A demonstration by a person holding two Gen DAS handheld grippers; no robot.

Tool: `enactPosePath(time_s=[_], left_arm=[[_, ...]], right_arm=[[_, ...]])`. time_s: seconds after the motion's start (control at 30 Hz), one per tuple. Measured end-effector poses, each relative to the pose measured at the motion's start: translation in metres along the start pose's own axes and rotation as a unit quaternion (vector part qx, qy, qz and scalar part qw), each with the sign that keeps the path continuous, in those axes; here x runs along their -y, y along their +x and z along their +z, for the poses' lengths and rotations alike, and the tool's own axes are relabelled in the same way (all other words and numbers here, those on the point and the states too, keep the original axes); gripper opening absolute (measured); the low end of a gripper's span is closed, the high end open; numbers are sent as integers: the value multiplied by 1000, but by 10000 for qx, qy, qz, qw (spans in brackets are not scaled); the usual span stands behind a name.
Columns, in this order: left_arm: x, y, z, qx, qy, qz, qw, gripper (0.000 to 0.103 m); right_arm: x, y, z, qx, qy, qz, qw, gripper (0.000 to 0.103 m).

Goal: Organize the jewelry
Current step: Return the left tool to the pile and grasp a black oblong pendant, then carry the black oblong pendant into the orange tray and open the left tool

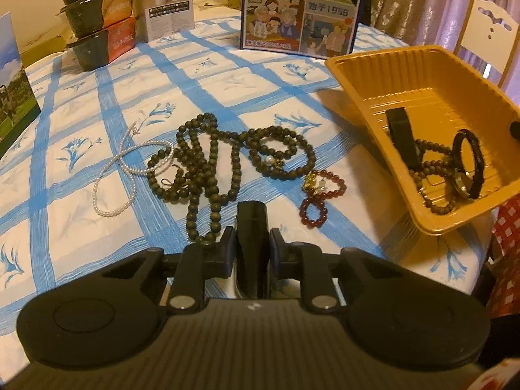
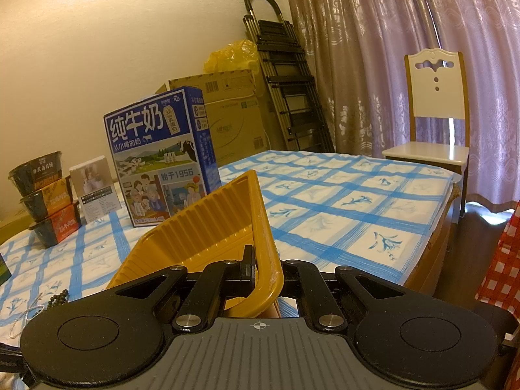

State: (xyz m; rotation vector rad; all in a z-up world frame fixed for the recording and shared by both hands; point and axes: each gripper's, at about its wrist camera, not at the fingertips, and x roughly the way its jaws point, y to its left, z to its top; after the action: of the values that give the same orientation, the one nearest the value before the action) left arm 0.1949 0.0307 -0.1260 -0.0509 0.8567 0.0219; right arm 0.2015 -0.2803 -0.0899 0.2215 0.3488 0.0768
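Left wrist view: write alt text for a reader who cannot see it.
The left gripper clamps a black object above a checked tablecloth. Dark bead strands, a pearl necklace and a red bead bracelet lie ahead; at right, a tilted yellow tray holds more jewelry.

I count one yellow tray (image 1: pixel 357 74) and, loose on the counter (image 1: pixel 260 74), three pieces of jewelry: one long dark bead strand (image 1: pixel 208 159) lying in a tangle, one white pearl necklace (image 1: pixel 126 175), and one red bead bracelet (image 1: pixel 320 195). Inside the tray I make out one black bangle (image 1: pixel 469 162) and one more dark bead string (image 1: pixel 432 165); the rest there is too jumbled to count. At the back I see three stacked noodle bowls (image 1: pixel 94 16), one blue milk carton box (image 1: pixel 302 9), one small white box (image 1: pixel 169 6) and one chair (image 2: pixel 435 110).
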Motion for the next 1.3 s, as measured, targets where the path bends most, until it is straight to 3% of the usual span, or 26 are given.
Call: enactPosePath(time_s=[0.23,0.5,0.73,1.03,1.3], left_arm=[[2,-22,10,226,-4,-181,9996,19],[31,-43,32,619,36,-854,9944,19],[68,-32,53,779,202,-1396,9869,19],[99,-2,59,507,371,-1710,9833,19],[109,10,53,313,454,-1758,9829,19]], right_arm=[[0,0,0,0,-2,-2,10000,6],[0,0,0,-2,1,-3,10000,6],[-1,0,0,-2,3,-2,10000,6],[0,0,0,-1,1,1,10000,6],[-1,0,0,-2,2,-5,10000,6]])
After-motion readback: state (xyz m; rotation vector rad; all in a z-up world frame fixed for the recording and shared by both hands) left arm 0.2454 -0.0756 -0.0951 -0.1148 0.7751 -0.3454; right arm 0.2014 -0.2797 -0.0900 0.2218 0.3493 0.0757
